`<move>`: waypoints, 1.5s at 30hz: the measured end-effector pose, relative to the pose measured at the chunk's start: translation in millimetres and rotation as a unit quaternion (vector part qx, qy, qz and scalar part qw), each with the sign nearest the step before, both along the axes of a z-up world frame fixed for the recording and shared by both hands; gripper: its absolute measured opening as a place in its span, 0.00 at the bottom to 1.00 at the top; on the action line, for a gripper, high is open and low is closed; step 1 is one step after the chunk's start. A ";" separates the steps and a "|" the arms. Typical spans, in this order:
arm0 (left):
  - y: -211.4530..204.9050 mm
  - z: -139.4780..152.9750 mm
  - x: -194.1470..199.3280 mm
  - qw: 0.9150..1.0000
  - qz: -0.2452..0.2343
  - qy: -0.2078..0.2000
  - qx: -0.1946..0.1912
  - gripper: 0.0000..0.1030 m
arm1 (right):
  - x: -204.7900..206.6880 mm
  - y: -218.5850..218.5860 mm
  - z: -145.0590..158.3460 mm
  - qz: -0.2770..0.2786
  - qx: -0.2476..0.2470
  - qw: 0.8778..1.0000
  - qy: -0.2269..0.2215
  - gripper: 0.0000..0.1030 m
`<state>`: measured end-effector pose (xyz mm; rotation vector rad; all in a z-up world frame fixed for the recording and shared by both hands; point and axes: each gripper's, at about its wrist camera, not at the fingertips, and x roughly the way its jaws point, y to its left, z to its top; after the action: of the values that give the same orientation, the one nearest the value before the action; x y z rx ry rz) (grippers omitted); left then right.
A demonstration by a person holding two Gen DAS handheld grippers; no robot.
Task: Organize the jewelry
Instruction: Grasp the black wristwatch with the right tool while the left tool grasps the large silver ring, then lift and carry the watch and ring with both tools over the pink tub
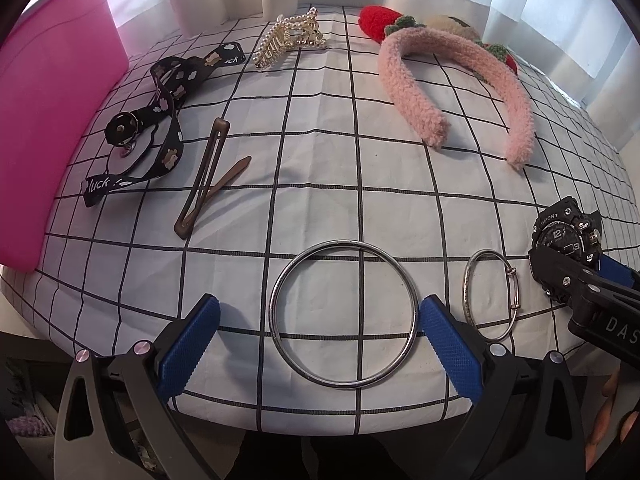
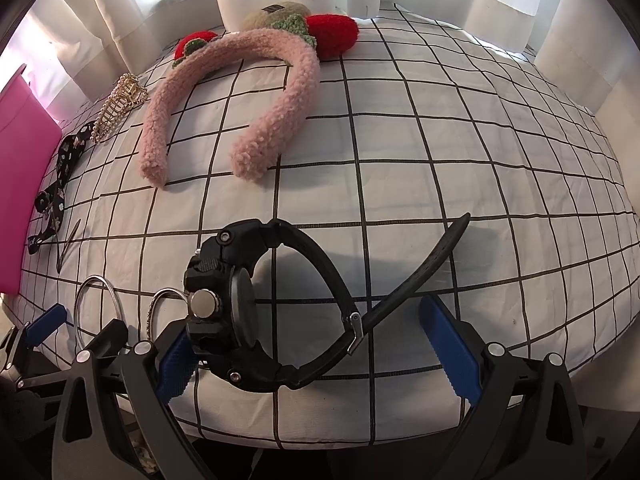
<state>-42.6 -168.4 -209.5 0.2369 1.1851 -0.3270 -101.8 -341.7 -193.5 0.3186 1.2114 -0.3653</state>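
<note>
Bangles first: a large plain silver bangle (image 1: 343,315) lies flat on the checked cloth (image 1: 320,184) at the near edge, right between the spread fingers of the left gripper (image 1: 320,344), untouched. Just right of it sits a smaller silver bangle (image 1: 490,295) with a sliding clasp. Further right, the black sports watch (image 2: 236,304) stands on edge, strap looped and tail flung out; it leans against the left finger of the right gripper (image 2: 316,350), whose jaws are wide apart. Far right, a pink fluffy headband (image 1: 452,88) with red knitted strawberries. Far middle, a pearl claw clip (image 1: 290,38). Left, a brown hair clip (image 1: 208,176), a black printed strap (image 1: 168,120), and a pink bin (image 1: 56,112).
</note>
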 end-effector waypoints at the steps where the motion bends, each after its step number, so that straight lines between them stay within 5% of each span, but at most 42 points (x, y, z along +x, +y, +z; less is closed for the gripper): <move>1: 2.4 1.1 -0.9 1.000 -0.002 0.000 -0.002 0.95 | -0.2 0.9 -0.2 0.002 0.000 1.000 -0.002 0.91; 4: 7.2 3.1 -5.4 1.000 -0.005 -0.002 -0.004 0.90 | -3.0 1.6 0.6 0.005 0.002 1.000 -0.008 0.90; 8: 13.8 8.6 -10.2 1.000 -0.002 -0.010 -0.007 0.69 | -6.8 2.8 1.8 0.005 0.005 1.000 -0.013 0.87; 13: 18.3 9.1 -12.7 1.000 -0.006 -0.008 -0.009 0.69 | -11.9 7.9 8.8 0.010 0.012 1.000 -0.025 0.67; 32: 22.8 40.7 -11.4 0.999 -0.010 -0.035 -0.034 0.68 | -13.6 4.3 33.5 0.002 0.018 0.998 -0.065 0.63; 45: 49.6 110.1 6.4 0.991 0.009 -0.102 -0.081 0.68 | 18.4 29.0 95.3 0.037 -0.007 0.992 -0.117 0.63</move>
<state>-36.2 -118.8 -99.4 0.1160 0.9528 -0.3723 -83.5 -312.7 -98.2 0.2953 0.9879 -0.2644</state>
